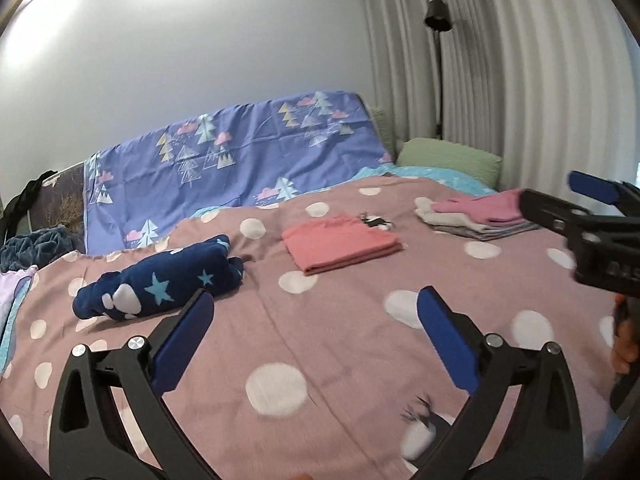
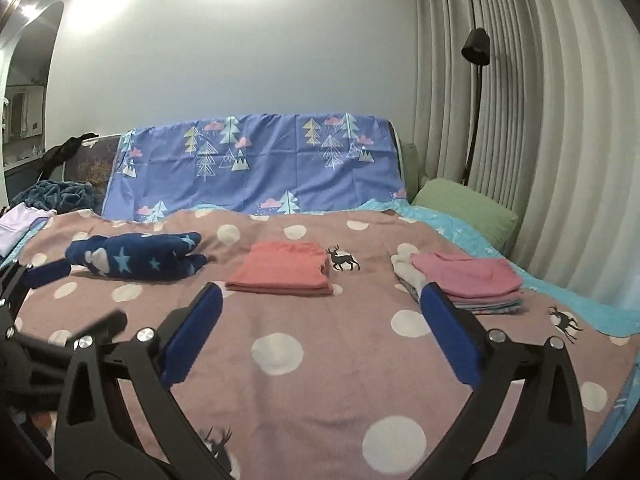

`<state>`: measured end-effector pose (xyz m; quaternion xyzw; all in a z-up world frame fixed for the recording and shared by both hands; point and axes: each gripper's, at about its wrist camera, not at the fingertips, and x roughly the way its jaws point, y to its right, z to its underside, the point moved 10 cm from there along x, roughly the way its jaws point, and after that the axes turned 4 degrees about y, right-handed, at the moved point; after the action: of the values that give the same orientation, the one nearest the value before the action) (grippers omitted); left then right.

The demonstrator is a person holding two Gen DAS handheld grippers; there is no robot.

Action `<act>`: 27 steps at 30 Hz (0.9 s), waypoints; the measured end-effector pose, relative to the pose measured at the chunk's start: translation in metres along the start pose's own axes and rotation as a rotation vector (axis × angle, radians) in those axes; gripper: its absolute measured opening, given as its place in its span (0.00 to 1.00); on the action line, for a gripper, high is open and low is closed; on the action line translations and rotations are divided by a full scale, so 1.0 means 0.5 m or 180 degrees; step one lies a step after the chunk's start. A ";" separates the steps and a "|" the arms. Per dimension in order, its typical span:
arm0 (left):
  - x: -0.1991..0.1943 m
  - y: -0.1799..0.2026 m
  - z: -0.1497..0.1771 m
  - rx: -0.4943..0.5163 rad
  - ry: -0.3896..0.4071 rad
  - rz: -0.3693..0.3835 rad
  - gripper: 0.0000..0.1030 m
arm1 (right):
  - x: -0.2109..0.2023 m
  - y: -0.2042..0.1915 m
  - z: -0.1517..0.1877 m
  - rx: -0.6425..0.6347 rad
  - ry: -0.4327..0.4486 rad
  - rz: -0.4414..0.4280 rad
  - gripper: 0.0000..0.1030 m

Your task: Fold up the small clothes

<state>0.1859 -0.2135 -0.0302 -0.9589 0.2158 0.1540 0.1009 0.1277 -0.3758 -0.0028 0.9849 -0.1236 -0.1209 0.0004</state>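
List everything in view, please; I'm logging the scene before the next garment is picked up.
Polka-dot blanket: one, mauve with white dots and deer prints, covering the bed.
Star-print garment: one, navy, bundled at left on the blanket.
Folded coral garment: one, centre of the blanket.
Stack of folded clothes: one, pink on top, right of the coral garment.
Tree-print sheet: one, violet-blue, draped at the head of the bed.
Pillow: one, green, by the curtain.
Floor lamp: one, black, in front of the curtain.
Curtain: one, pale grey, right.
Left gripper: black with blue pads, open, empty.
Right gripper: same, open, empty.
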 end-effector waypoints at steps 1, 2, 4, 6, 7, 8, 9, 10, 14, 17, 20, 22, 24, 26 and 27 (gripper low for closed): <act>-0.023 0.006 0.002 -0.0029 0.0017 0.0008 0.99 | -0.014 0.000 0.002 0.0004 -0.0005 0.0007 0.98; -0.043 0.009 0.006 -0.0068 0.0024 0.0001 0.99 | -0.030 0.000 0.007 0.0017 -0.0035 0.0017 0.98; -0.080 0.014 0.017 -0.0127 0.0033 -0.0037 0.99 | -0.051 -0.002 0.017 0.0050 -0.0081 -0.0002 0.98; -0.102 0.016 0.024 -0.0135 0.0043 -0.0081 0.99 | -0.072 0.001 0.027 0.0050 -0.0104 0.0014 0.98; -0.117 0.017 0.027 -0.0143 0.0055 -0.0106 0.99 | -0.084 0.002 0.034 0.0025 -0.0109 0.0050 0.98; -0.131 0.018 0.030 -0.0157 0.0055 -0.0131 0.99 | -0.089 0.003 0.037 0.0010 -0.0113 0.0069 0.98; -0.140 0.017 0.031 -0.0175 0.0054 -0.0147 0.99 | -0.095 0.005 0.043 -0.0006 -0.0127 0.0091 0.98; -0.153 0.018 0.032 -0.0206 0.0055 -0.0162 0.99 | -0.102 0.006 0.047 -0.0007 -0.0138 0.0095 0.98; -0.187 0.013 0.033 -0.0300 0.0104 -0.0247 0.99 | -0.125 0.014 0.058 0.0011 -0.0138 0.0095 0.98; -0.194 0.011 0.037 -0.0282 0.0080 -0.0357 0.99 | -0.128 0.020 0.062 0.0011 -0.0137 0.0115 0.98; -0.186 0.013 0.047 -0.0257 -0.0014 -0.0387 0.99 | -0.125 0.029 0.067 0.0029 -0.0168 0.0147 0.98; -0.183 0.015 0.051 -0.0264 -0.0034 -0.0384 0.99 | -0.122 0.032 0.071 0.0049 -0.0185 0.0141 0.98; -0.180 0.018 0.052 -0.0261 -0.0053 -0.0376 0.99 | -0.118 0.032 0.074 0.0049 -0.0199 0.0136 0.98; -0.177 0.022 0.054 -0.0247 -0.0073 -0.0376 0.99 | -0.114 0.030 0.077 0.0040 -0.0215 0.0125 0.98; -0.174 0.024 0.056 -0.0225 -0.0093 -0.0376 0.99 | -0.112 0.029 0.078 0.0034 -0.0225 0.0120 0.98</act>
<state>0.0988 -0.1836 -0.0283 -0.9706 0.1517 0.1692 0.0789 0.0624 -0.3749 -0.0268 0.9775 -0.1428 -0.1549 -0.0069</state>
